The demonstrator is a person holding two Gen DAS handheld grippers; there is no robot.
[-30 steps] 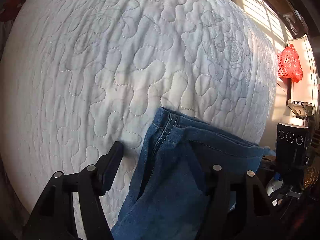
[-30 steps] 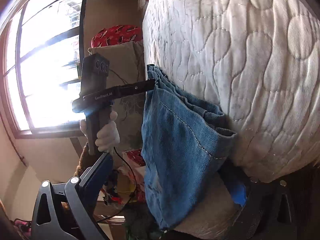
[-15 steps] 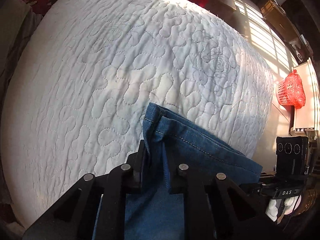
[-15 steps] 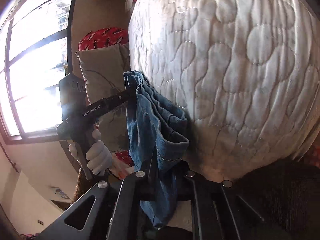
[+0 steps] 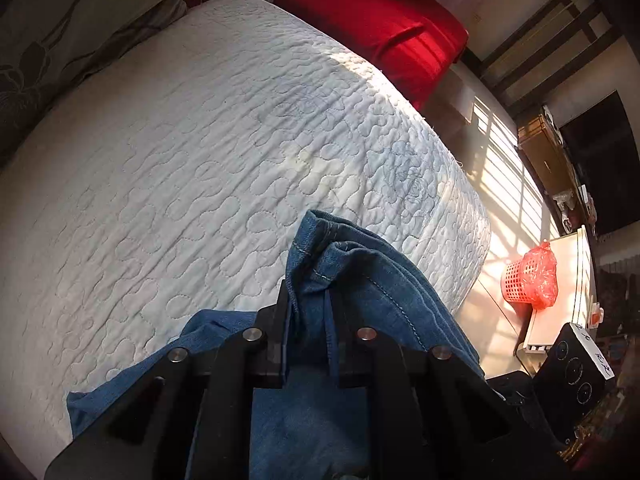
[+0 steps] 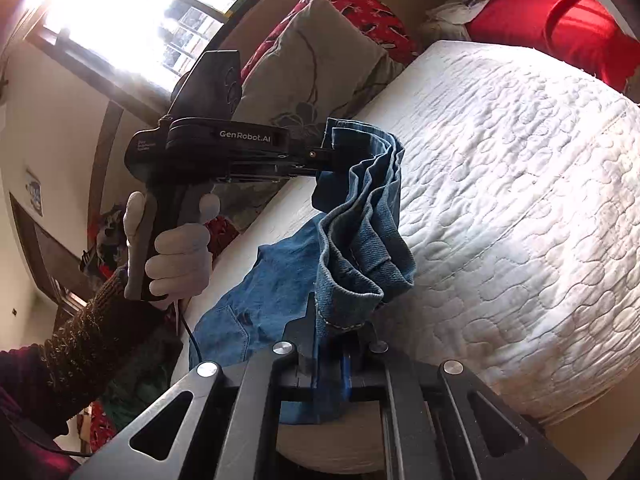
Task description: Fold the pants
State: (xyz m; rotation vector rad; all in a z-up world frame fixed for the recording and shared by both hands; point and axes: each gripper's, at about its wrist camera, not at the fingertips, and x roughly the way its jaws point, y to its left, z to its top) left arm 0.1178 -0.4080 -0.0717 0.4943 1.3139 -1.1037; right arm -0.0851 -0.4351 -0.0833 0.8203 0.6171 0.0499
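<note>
Both my hand-held grippers, left (image 5: 308,340) and right (image 6: 332,344), have lifted the jeans (image 6: 360,208) off the near bed (image 5: 200,160) edge, each clenched on the denim hem.

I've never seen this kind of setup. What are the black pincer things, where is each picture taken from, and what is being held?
No robot here: a person holds a two-finger gripper in each hand, with a camera on each looking along its fingers. One picture is from the left gripper, the other from the right gripper, which also shows the gloved hand gripping the left tool. Both grippers are shut on an edge of blue denim pants, lifting it above a white quilted mattress. A red pillow lies at the far end.
</note>
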